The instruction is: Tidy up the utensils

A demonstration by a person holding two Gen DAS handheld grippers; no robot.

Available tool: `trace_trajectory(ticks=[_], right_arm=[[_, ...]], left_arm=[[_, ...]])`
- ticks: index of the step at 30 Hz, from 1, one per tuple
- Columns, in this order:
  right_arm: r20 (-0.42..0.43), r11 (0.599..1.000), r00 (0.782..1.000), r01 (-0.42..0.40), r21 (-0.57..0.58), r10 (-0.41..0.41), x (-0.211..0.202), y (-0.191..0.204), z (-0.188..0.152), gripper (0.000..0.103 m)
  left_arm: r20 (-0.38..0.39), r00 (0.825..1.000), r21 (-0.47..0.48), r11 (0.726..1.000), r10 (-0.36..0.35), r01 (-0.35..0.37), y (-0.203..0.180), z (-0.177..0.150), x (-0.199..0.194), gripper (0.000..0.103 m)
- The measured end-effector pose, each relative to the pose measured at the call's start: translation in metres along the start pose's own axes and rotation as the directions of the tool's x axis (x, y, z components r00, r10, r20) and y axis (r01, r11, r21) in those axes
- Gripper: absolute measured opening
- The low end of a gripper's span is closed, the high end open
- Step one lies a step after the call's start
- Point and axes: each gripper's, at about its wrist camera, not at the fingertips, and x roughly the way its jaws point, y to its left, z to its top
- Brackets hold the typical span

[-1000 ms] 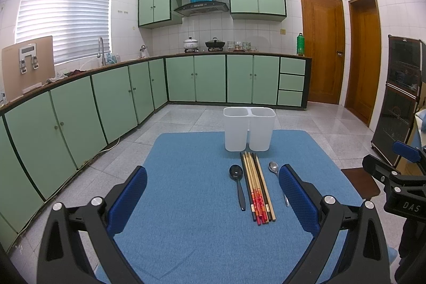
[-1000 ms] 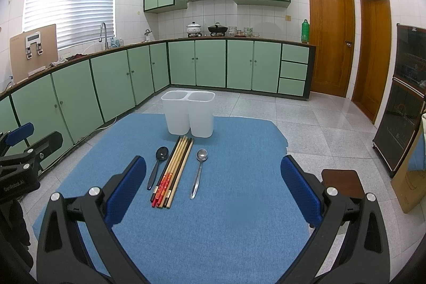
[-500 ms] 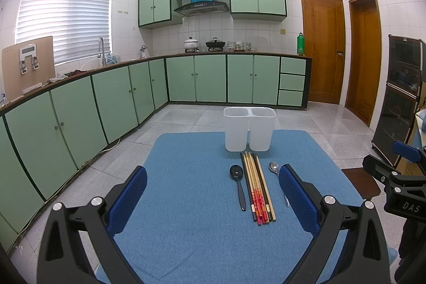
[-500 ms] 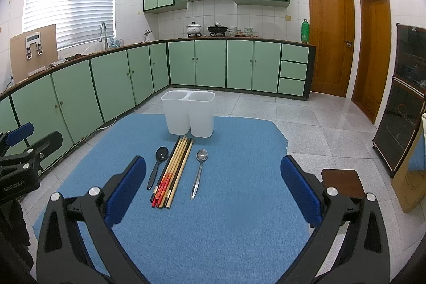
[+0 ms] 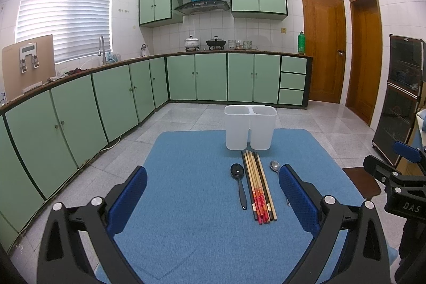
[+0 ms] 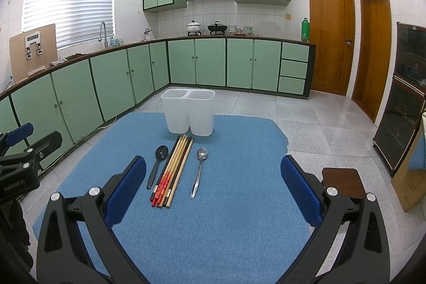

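Both tongs released, empty. Chopsticks (image 6: 174, 168) lie lengthwise toward the bin (image 6: 188, 112), ahead-left of right tongs (image 6: 213, 189); left tongs (image 5: 213, 200) slightly nearer black spoon (image 5: 239, 184).

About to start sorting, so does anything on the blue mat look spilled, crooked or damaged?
Nothing stands out. The black spoon, chopsticks and metal spoon lie side by side before the upright white two-compartment holder.
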Motion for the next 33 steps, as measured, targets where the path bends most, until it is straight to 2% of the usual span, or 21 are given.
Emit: trace_trajectory(ticks=[7, 18, 26, 33], right_arm=[[-0.013, 1.000, 1.000, 0.001, 0.005, -0.001, 0.014, 0.006, -0.013, 0.098], [-0.052, 1.000, 0.999, 0.003, 0.012, -0.002, 0.030, -0.002, -0.006, 0.098], [-0.107, 1.000, 0.994, 0.014, -0.006, -0.014, 0.082, -0.005, 0.000, 0.098], [-0.180, 1.000, 0.984, -0.012, 0.025, 0.016, 0.149, -0.012, 0.006, 0.098]], left_arm=[[-0.013, 1.000, 0.001, 1.000, 0.003, -0.003, 0.001, -0.003, 0.008, 0.097], [-0.046, 0.999, 0.013, 1.000, 0.001, -0.001, -0.004, 0.000, 0.028, 0.097], [-0.117, 0.993, 0.022, 1.000, 0.020, -0.018, 0.005, 0.002, 0.094, 0.097], [-0.232, 0.973, 0.031, 0.999, 0.019, -0.012, 0.010, -0.007, 0.178, 0.097]])
